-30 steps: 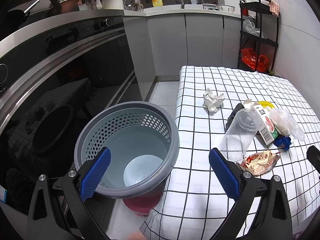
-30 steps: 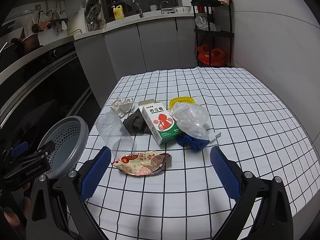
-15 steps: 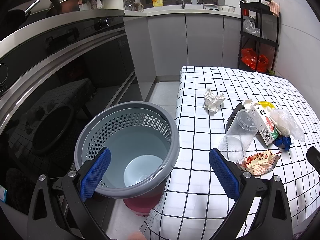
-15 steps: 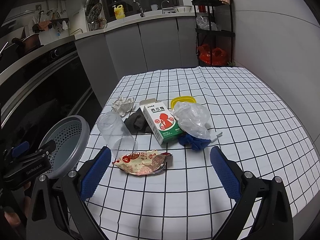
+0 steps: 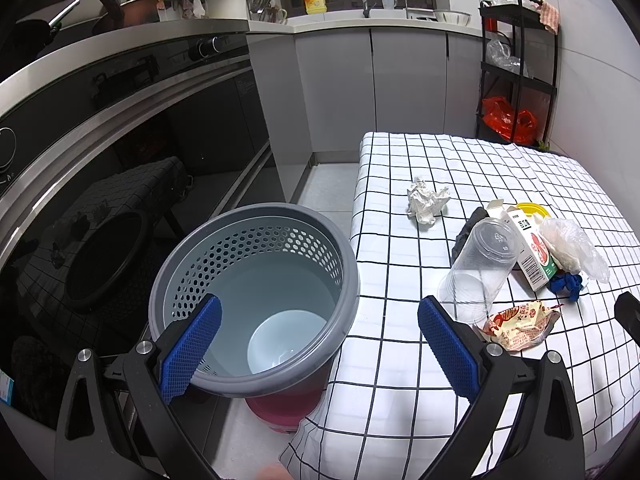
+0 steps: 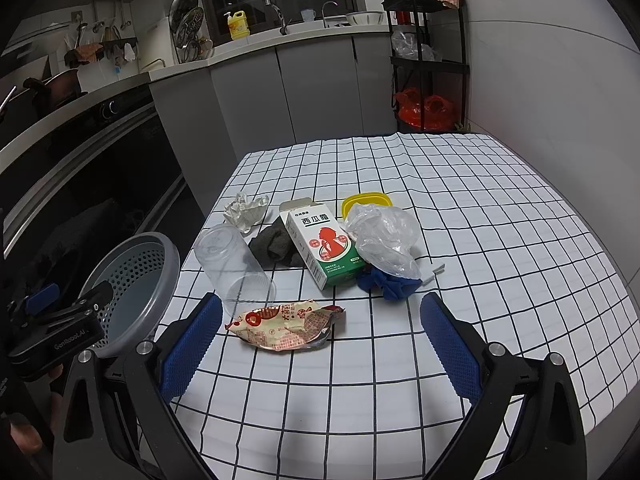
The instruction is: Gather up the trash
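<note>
Left wrist view: grey perforated bin (image 5: 256, 300) sits lower centre, hard against the desk (image 5: 400, 360) edge, probably so trash can go straight off the checked cloth into it. Only a white bowl (image 5: 286, 340) shows at its bottom. Left claw (image 5: 318, 344) is spread wide over the bin rim, holding nothing.

Right wrist view: trash is clustered mid-frame: snack wrapper (image 6: 286, 326) nearest, clear plastic cup (image 6: 234, 268) on its side, green-white carton (image 6: 324, 248), plastic bag (image 6: 384, 240), crumpled paper (image 6: 246, 210). Right claw (image 6: 318, 344) is wide apart and empty, with the wrapper just ahead between its fingers, likely the first pick.
</note>
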Demonstrator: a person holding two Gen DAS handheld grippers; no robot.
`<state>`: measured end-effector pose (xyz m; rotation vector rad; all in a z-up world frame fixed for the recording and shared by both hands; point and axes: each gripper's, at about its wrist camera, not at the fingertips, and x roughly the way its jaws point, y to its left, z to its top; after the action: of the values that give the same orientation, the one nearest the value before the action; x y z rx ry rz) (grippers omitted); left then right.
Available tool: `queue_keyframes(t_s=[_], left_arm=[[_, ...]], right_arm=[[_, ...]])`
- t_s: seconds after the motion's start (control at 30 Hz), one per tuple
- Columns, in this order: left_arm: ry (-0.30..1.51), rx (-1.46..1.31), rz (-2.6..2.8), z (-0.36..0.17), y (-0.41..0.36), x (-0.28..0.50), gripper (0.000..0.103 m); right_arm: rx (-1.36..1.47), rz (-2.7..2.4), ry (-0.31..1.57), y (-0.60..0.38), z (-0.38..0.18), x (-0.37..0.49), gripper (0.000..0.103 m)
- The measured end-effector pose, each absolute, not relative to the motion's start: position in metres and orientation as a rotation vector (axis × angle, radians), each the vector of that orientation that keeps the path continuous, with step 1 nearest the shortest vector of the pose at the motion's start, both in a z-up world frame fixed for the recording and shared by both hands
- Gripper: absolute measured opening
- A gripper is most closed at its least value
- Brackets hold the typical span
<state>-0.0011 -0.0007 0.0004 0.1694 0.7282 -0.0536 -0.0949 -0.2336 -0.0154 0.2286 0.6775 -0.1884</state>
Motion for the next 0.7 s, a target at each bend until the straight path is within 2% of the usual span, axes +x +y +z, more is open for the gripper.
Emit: queue_keyframes(t_s=[0.7], left_arm=[[0.734,0.169,-0.099,-0.012,-0.025,0.002,0.097]], right_arm=[[0.267,-0.181,0.702,-0.261,-0.028,-0.101,0.095]])
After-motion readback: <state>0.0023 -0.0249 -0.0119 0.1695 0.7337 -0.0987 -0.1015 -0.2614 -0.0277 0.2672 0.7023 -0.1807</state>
